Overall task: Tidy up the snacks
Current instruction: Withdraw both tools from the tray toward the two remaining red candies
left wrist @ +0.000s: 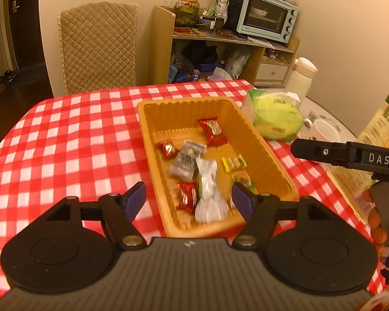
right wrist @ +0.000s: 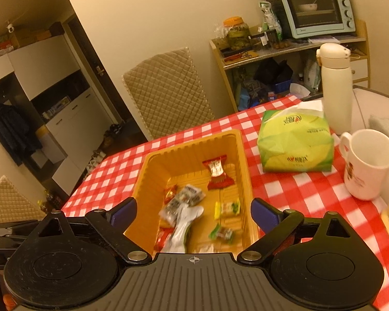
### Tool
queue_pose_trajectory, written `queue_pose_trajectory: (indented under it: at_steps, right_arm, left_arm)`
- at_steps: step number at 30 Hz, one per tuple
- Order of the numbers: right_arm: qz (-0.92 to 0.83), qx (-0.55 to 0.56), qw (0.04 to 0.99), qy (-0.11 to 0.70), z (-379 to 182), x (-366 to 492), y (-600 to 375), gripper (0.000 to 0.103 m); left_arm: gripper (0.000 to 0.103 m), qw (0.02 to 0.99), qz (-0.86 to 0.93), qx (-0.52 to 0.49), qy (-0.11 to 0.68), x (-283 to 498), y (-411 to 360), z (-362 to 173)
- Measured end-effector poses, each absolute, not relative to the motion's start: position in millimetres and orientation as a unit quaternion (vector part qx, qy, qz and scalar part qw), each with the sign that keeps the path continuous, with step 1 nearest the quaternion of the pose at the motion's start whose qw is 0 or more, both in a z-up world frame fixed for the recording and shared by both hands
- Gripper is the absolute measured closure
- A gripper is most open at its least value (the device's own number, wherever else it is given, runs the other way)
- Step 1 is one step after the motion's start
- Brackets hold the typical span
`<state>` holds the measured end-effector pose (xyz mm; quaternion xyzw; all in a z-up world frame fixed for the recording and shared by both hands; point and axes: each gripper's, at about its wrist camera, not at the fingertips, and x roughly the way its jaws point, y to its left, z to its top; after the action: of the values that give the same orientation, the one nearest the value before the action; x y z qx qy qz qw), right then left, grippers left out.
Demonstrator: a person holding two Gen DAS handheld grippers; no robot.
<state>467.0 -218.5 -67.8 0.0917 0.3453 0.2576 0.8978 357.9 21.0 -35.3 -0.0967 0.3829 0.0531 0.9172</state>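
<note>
On the checked tablecloth (left wrist: 64, 140), the yellow tray (left wrist: 256, 140) holds my wrapped snacks (left wrist: 186, 158). My left gripper (left wrist: 189, 199) and right gripper (right wrist: 193, 213) gape empty above it; the right one reads "DAS".

A green tissue pack (right wrist: 295, 142), white mug (right wrist: 368, 165) and white flask (right wrist: 335, 88) stood together; the shelf's jar (left wrist: 187, 9) perhaps held pickles.

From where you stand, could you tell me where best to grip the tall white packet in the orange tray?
Grip the white packet at its pinched waist, coming from above with the tongs across its width. It lies flat among the other snacks, and the waist looks like its narrowest part.
</note>
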Motion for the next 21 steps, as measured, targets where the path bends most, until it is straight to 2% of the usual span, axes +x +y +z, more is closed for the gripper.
queue_pose_trajectory:
  at_steps: [21]
  right_arm:
    - [0.250,0.054,0.894,0.368,-66.9,295.7,-194.5,0.008]
  left_arm:
    - [0.030,0.910,0.075,-0.113,0.392,173.0,29.1,-31.2]
